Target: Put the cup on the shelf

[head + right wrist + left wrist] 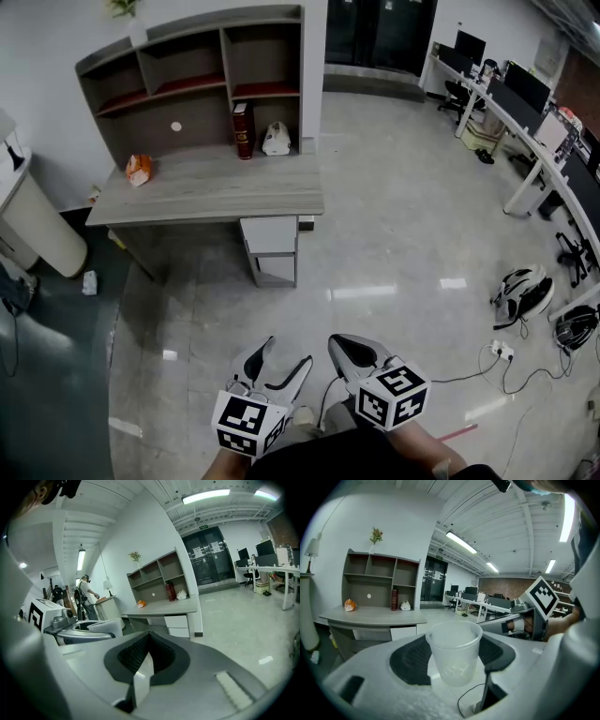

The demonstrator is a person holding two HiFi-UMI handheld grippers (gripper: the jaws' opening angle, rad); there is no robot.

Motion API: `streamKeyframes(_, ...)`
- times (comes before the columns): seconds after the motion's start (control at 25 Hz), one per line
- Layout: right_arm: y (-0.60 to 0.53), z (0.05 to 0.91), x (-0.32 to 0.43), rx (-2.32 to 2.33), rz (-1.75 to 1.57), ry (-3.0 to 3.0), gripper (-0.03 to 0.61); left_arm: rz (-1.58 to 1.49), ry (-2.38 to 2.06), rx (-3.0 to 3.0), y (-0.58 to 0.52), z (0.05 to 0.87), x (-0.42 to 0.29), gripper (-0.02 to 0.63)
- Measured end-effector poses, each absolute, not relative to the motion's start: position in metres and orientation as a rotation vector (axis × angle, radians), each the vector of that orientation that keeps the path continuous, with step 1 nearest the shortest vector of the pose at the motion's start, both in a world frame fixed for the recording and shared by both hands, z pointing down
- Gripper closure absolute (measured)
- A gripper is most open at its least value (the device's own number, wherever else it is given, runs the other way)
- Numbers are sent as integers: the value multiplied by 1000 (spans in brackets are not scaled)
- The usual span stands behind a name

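A clear plastic cup [453, 651] stands upright between the dark pads of my left gripper [453, 654], which is shut on it. The cup [105, 627] also shows at the left of the right gripper view. In the head view my left gripper [286, 356] hangs low over the floor, with my right gripper [339, 345] just right of it. My right gripper [149, 652] is shut with nothing in it. The grey shelf [192, 82] rises from the back of a desk [216, 192] some way ahead, and also appears in the left gripper view [379, 581] and the right gripper view [157, 576].
On the desk sit a dark red book [243, 130], a white bag [276, 139] and an orange thing [138, 169]. A drawer unit [270, 249] stands under it. Helmets [522, 292] and cables [506, 361] lie on the floor at right. A person [86, 595] stands far left.
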State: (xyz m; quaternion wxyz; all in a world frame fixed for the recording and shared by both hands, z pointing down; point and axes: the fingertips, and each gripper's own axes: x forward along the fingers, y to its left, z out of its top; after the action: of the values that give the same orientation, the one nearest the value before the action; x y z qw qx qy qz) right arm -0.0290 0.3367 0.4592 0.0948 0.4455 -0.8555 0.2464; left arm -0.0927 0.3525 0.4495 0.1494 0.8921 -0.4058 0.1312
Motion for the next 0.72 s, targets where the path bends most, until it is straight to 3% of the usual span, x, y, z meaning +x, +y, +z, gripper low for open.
streamKeyframes(0.72, 235, 456, 29, 1209, 708, -2583, 580, 343, -1258, 2528, 251, 444, -25, 328)
